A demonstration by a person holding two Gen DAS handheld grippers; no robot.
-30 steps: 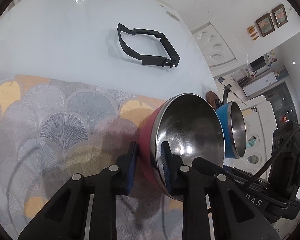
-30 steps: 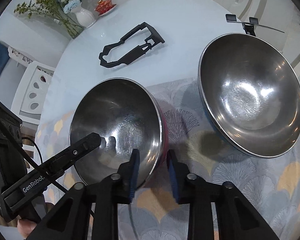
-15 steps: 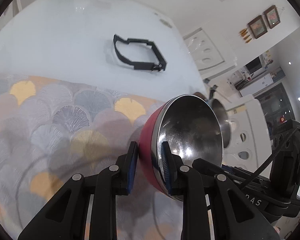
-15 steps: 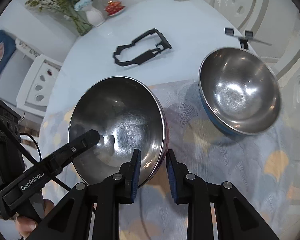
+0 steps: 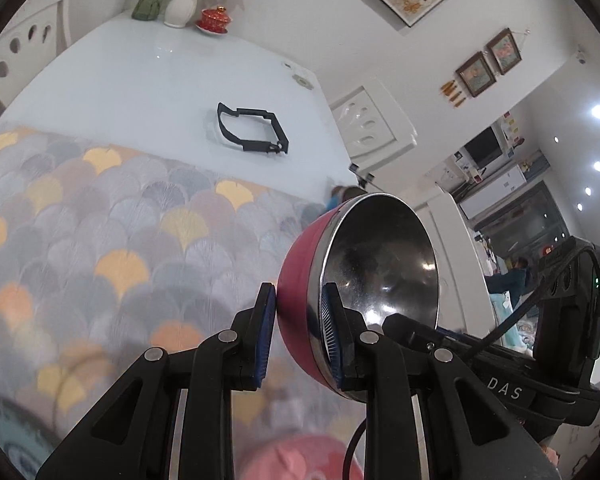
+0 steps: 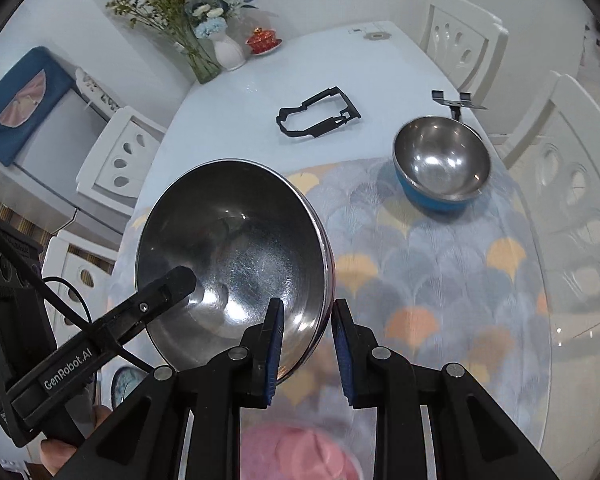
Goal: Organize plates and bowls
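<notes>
The white desk [image 6: 236,108] is seen from above, its near part covered by a cloth [image 6: 440,264] printed with grey, yellow and orange fan shapes. A red bowl [image 5: 300,276] with a steel inside is held up over the cloth, tilted on its side, and is gripped at its rim by both claws. The left claw [image 5: 296,332] is clenched on the rim, one pad on the red outer wall and one on the steel inside. The right claw [image 6: 307,354] is closed on the opposite part of the same rim, one pad inside the bowl and the other outside; whether the outer pad touches the wall cannot be told. A blue bowl [image 6: 440,168], also steel inside, stands upright on the far right part of the cloth, well apart from the red bowl. A black frame [image 6: 318,118] lies flat on the bare desk beyond the cloth. A white vase [image 6: 229,53] of flowers and a small red lidded cup [image 6: 263,39] are set at the far edge.
</notes>
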